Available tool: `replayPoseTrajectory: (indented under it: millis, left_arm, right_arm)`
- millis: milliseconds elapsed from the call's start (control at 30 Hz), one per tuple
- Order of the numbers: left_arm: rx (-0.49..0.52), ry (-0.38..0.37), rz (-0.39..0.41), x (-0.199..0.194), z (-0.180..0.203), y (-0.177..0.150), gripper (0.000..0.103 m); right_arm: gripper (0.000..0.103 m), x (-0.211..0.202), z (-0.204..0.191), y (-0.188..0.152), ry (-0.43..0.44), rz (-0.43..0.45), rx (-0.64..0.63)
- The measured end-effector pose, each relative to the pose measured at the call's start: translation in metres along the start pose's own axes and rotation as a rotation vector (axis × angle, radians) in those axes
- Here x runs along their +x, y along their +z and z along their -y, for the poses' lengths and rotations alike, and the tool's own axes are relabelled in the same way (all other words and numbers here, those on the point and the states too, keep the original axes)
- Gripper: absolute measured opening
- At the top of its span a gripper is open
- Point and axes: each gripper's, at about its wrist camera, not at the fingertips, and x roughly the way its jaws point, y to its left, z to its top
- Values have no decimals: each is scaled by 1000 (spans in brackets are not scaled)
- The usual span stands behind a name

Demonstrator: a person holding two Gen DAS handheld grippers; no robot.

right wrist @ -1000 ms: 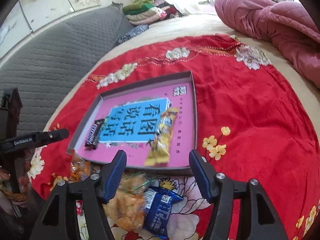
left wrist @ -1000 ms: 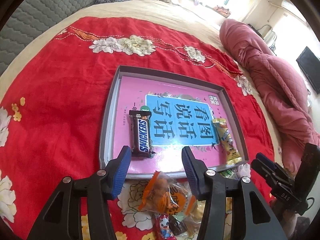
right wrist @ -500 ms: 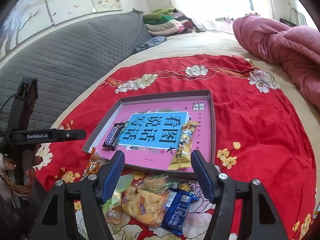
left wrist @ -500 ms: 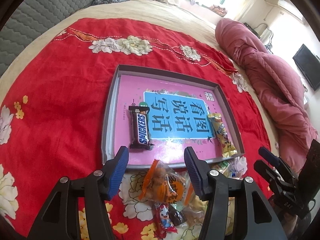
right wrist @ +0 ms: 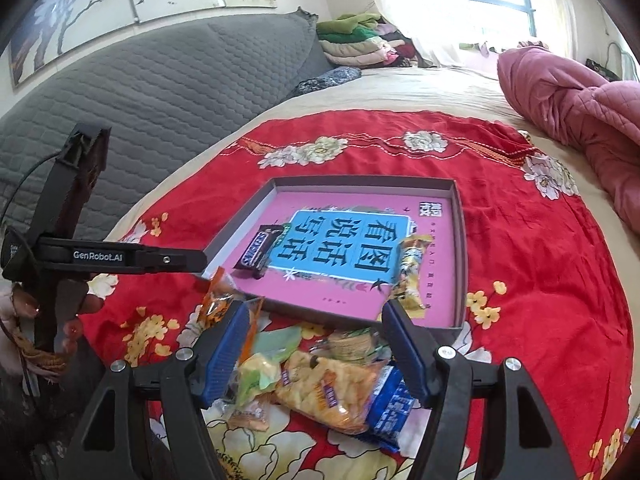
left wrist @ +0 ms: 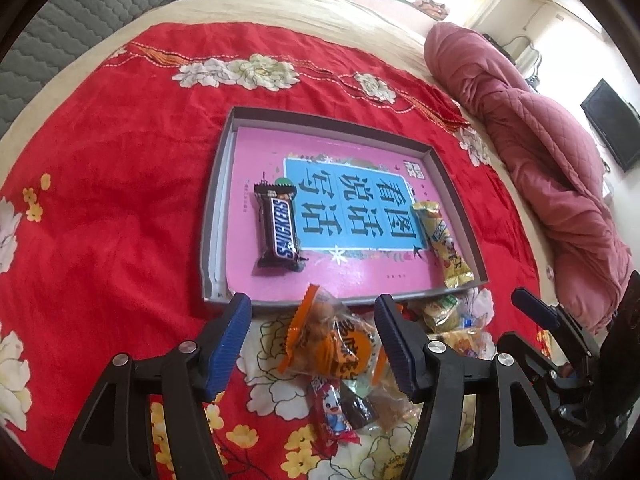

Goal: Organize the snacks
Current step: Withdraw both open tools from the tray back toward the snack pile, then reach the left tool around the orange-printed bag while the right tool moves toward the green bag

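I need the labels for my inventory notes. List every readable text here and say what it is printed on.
"SNICKERS": on the brown chocolate bar in the box.
"看图说话写话": on the blue panel of the box's pink floor.
"GenRobot.AI": on the left gripper, in the right wrist view.
Print on the yellow snack stick and the loose packets: too blurred to read.

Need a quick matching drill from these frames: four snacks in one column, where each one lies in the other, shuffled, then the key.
Things:
1. Snickers bar
2. yellow wafer bar
3. orange-wrapped pastry
4. blue biscuit pack

Places:
A. on the red blanket, in front of the open right gripper
B. in the tray, along its right side
C. on the blanket just outside the tray's near edge, in front of the left gripper, whose jaws are opening
D. in the tray, left half

Pairs: 1-D, 2-B, 3-C, 4-A
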Motion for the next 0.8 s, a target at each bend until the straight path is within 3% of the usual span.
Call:
replayPoseTrajectory:
  millis: [800]
  left_arm:
    - [39,-22,-86,14,-8,-25,66]
  right_arm:
    - [69,14,-47,-22,26,-89,-168]
